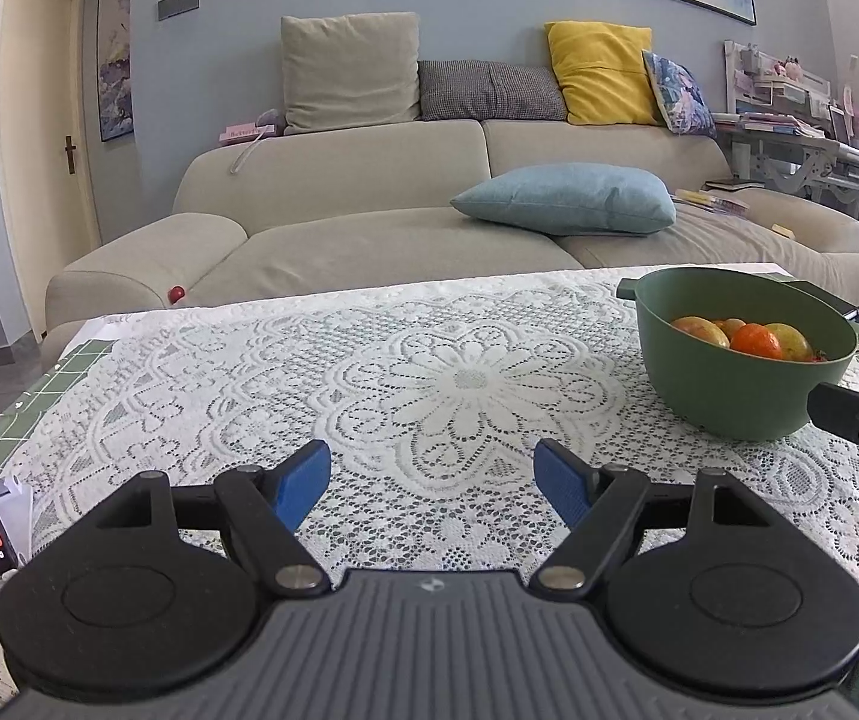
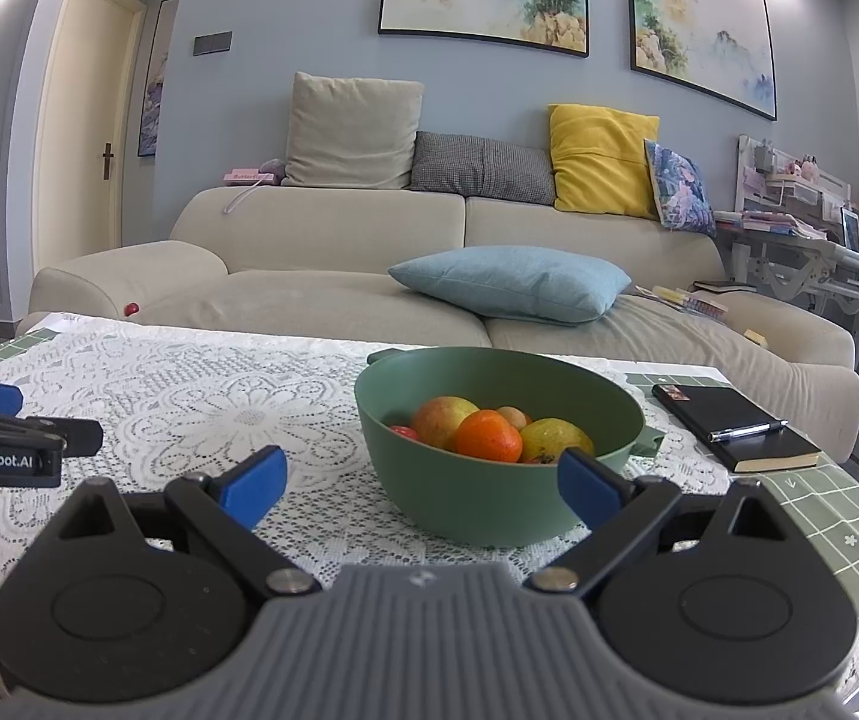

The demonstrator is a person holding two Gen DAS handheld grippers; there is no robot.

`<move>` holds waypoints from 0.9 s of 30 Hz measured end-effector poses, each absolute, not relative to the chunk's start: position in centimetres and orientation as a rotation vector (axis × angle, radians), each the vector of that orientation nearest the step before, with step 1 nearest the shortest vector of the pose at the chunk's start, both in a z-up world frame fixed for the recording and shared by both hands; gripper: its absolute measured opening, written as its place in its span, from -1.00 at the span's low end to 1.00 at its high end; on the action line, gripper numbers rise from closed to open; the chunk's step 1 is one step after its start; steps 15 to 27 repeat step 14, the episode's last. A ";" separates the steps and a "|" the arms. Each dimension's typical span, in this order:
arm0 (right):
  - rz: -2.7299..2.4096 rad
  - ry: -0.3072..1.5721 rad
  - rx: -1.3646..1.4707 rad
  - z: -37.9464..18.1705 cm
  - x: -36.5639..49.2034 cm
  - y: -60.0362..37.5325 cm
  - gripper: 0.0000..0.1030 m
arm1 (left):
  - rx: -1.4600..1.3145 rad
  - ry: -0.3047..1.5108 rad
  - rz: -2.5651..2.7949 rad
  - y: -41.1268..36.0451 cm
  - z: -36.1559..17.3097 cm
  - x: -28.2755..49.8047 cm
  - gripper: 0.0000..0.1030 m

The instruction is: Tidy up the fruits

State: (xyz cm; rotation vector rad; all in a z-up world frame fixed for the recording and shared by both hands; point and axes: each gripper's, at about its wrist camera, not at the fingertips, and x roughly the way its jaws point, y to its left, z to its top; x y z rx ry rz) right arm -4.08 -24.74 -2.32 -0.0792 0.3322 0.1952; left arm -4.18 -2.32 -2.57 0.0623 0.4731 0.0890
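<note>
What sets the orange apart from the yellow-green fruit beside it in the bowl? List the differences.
The orange is bright, even orange; the yellow-green fruit is dull yellow-green with brownish patches. The orange looks round and sits nearer the camera; the yellow-green fruit looks more elongated and lies to its right, partly hidden. Both rest, ungripped, inside the green bowl.

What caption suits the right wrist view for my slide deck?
Open right gripper faces a green bowl of fruit on a lace tablecloth.

Left claw & right claw: black linkage arms w/ silver pivot screws, blue finger pads, round black discs, ribbed grey body; white "GenRobot.AI" lettering, probably a side label.
</note>
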 end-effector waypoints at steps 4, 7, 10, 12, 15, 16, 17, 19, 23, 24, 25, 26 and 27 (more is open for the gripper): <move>0.194 0.337 -0.079 -2.4 -4.0 -24.7 0.82 | 0.062 0.471 0.089 -2.3 -2.5 -4.2 0.75; 0.194 0.339 -0.079 -2.4 -3.9 -24.7 0.82 | 0.062 0.475 0.088 -2.4 -2.5 -4.1 0.75; 0.193 0.344 -0.080 -2.5 -3.9 -24.7 0.82 | 0.060 0.478 0.079 -2.4 -2.6 -4.2 0.75; 0.190 0.348 -0.082 -2.5 -3.9 -24.6 0.82 | 0.057 0.473 0.068 -2.4 -2.6 -4.3 0.75; 0.190 0.351 -0.082 -2.5 -3.9 -24.6 0.82 | 0.056 0.470 0.066 -2.5 -2.5 -4.3 0.75; 0.190 0.351 -0.082 -2.5 -3.9 -24.6 0.82 | 0.056 0.470 0.066 -2.5 -2.5 -4.3 0.75; 0.190 0.351 -0.082 -2.5 -3.9 -24.6 0.82 | 0.056 0.470 0.066 -2.5 -2.5 -4.3 0.75; 0.190 0.351 -0.082 -2.5 -3.9 -24.6 0.82 | 0.056 0.470 0.066 -2.5 -2.5 -4.3 0.75; 0.190 0.351 -0.082 -2.5 -3.9 -24.6 0.82 | 0.056 0.470 0.066 -2.5 -2.5 -4.3 0.75; 0.190 0.351 -0.082 -2.5 -3.9 -24.6 0.82 | 0.056 0.470 0.066 -2.5 -2.5 -4.3 0.75; 0.190 0.351 -0.082 -2.5 -3.9 -24.6 0.82 | 0.056 0.470 0.066 -2.5 -2.5 -4.3 0.75; 0.190 0.351 -0.082 -2.5 -3.9 -24.6 0.82 | 0.056 0.470 0.066 -2.5 -2.5 -4.3 0.75; 0.190 0.351 -0.082 -2.5 -3.9 -24.6 0.82 | 0.056 0.470 0.066 -2.5 -2.5 -4.3 0.75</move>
